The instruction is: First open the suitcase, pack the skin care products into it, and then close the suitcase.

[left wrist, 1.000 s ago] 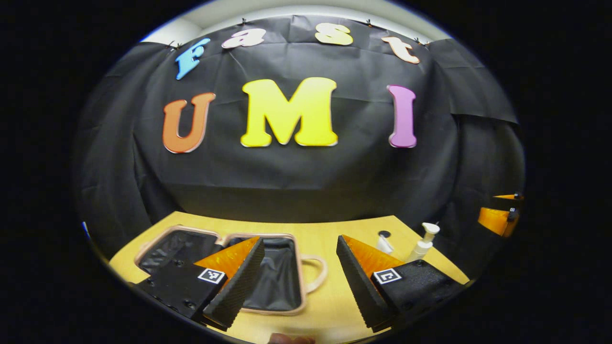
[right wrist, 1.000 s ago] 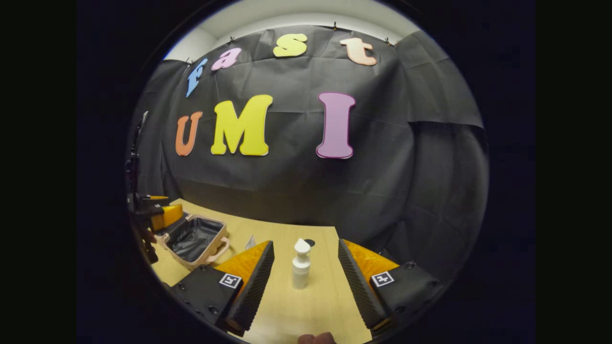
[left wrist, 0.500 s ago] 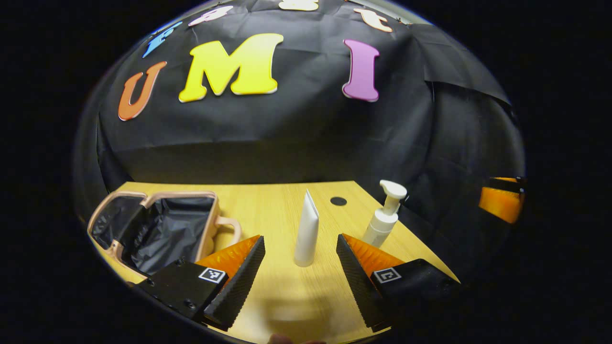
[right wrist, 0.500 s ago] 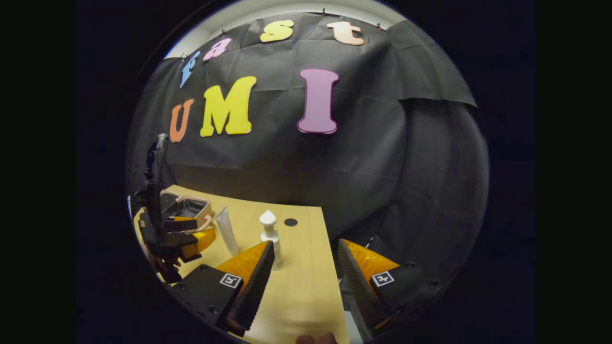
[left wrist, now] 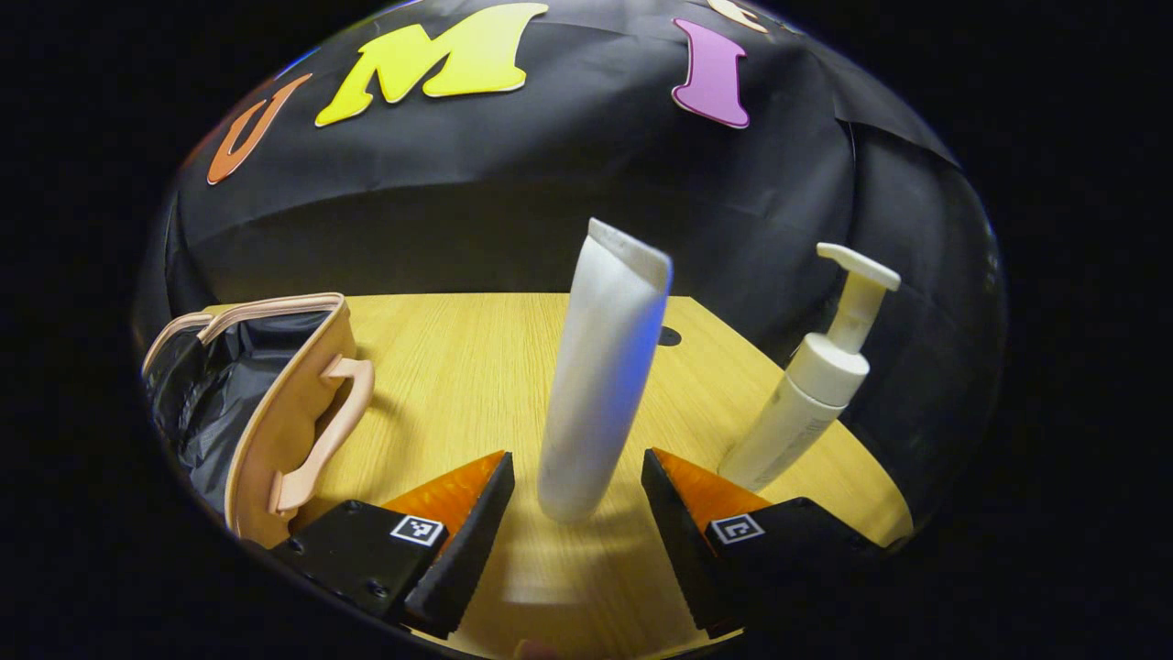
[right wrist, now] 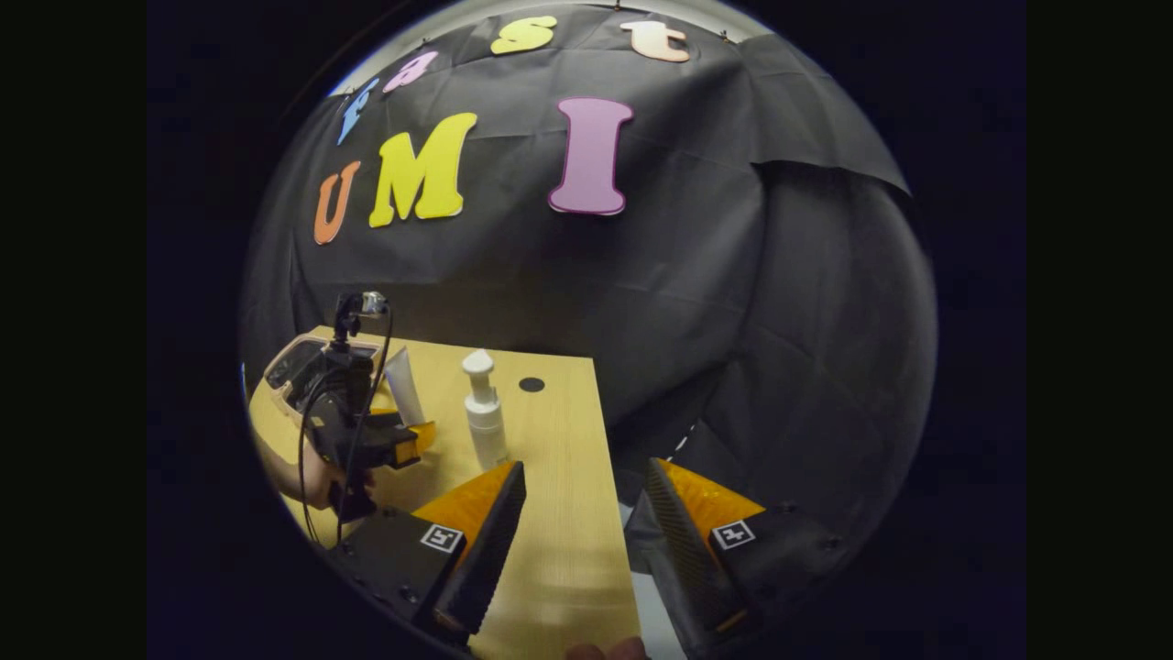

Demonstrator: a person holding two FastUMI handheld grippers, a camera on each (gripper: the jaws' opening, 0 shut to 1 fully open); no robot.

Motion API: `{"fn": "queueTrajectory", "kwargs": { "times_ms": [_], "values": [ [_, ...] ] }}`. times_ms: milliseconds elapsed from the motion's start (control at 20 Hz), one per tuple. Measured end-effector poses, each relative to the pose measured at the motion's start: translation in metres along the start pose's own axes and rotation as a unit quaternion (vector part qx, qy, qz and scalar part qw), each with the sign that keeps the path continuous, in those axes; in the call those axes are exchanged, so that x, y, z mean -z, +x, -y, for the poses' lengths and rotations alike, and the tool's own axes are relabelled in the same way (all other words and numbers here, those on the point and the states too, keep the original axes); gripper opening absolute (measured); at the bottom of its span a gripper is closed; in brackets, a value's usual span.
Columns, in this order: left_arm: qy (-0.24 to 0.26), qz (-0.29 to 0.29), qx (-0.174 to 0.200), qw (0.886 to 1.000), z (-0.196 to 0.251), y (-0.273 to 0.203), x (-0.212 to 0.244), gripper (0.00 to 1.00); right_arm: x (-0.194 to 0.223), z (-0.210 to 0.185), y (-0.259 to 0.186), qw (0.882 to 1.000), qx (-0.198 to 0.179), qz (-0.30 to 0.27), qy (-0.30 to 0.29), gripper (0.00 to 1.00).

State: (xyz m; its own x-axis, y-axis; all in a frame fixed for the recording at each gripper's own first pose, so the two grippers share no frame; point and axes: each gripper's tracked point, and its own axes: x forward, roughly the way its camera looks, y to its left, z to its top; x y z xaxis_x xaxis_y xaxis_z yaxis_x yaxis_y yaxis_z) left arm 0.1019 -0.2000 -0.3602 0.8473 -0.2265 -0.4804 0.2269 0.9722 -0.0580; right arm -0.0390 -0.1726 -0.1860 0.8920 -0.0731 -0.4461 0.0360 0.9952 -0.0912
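A white tube point(left wrist: 600, 376) stands upright on the wooden table point(left wrist: 458, 367), and my left gripper point(left wrist: 575, 522) is open with a finger on each side of the tube's base, not touching it. To the tube's right leans a white pump bottle point(left wrist: 811, 390). The pink suitcase point(left wrist: 266, 412) lies open at the left, its black lining and handle showing. In the right gripper view, my right gripper point(right wrist: 582, 527) is open over the table's right edge, holding nothing; the pump bottle point(right wrist: 484, 412), the tube point(right wrist: 401, 385), the suitcase point(right wrist: 298, 362) and the left gripper point(right wrist: 403, 440) sit farther left.
A small dark round hole point(left wrist: 669, 336) marks the table behind the tube. In the right gripper view a hand point(right wrist: 316, 477) holds the left gripper, with a cable looping from it. The table's right edge point(right wrist: 609, 477) drops off beside my right gripper.
The left gripper has swung right from the suitcase and moved in on the tube, which now stands between its fingers. The right gripper has drifted right, away from the pump bottle, toward the table edge.
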Motion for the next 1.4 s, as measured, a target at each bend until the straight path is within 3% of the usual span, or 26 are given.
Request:
{"fn": "queueTrajectory", "kwargs": {
  "times_ms": [200,250,350,400,450,550,600,650,800,1000,1150,1400],
  "values": [
    [0.017,-0.014,0.000,1.000,-0.005,0.013,0.005,0.82,0.002,0.006,0.004,1.000,0.007,-0.006,0.004,0.80],
    [0.021,-0.013,0.002,1.000,-0.005,0.016,0.005,0.85,0.000,0.006,0.006,1.000,0.009,-0.006,0.006,0.80],
    [0.029,-0.021,0.008,0.999,-0.004,0.021,0.006,0.67,-0.006,0.003,0.009,1.000,0.010,-0.003,0.005,0.80],
    [0.035,-0.019,0.002,0.999,-0.007,0.013,0.003,0.53,-0.007,0.001,0.011,1.000,0.009,0.000,0.003,0.80],
    [0.035,-0.027,0.007,0.999,-0.006,0.019,0.007,0.50,-0.009,-0.001,0.014,1.000,0.007,0.002,0.001,0.80],
    [0.037,-0.032,0.005,0.999,-0.011,0.013,0.005,0.47,-0.005,-0.011,0.023,1.000,-0.005,0.000,-0.004,0.80],
    [0.034,-0.033,0.013,0.999,-0.010,0.007,0.002,0.54,0.002,-0.018,0.029,1.000,-0.014,-0.008,-0.003,0.80],
    [0.032,-0.031,0.023,0.999,-0.008,-0.001,-0.003,0.45,0.007,-0.025,0.035,1.000,-0.023,-0.016,0.002,0.80],
    [0.029,-0.024,0.044,0.998,-0.009,-0.034,-0.023,0.43,0.020,-0.056,0.058,0.998,-0.058,-0.026,0.024,0.80],
    [0.039,-0.016,0.042,0.998,-0.026,-0.089,-0.045,0.43,0.033,-0.104,0.102,0.994,-0.101,-0.036,0.036,0.80],
    [0.042,-0.021,0.025,0.999,-0.046,-0.123,-0.050,0.43,0.040,-0.123,0.139,0.992,-0.114,-0.044,0.037,0.80],
    [-0.011,-0.032,-0.030,0.999,-0.090,-0.164,-0.048,0.44,0.043,-0.134,0.182,0.991,-0.117,-0.041,0.042,0.80]
  ]
}}
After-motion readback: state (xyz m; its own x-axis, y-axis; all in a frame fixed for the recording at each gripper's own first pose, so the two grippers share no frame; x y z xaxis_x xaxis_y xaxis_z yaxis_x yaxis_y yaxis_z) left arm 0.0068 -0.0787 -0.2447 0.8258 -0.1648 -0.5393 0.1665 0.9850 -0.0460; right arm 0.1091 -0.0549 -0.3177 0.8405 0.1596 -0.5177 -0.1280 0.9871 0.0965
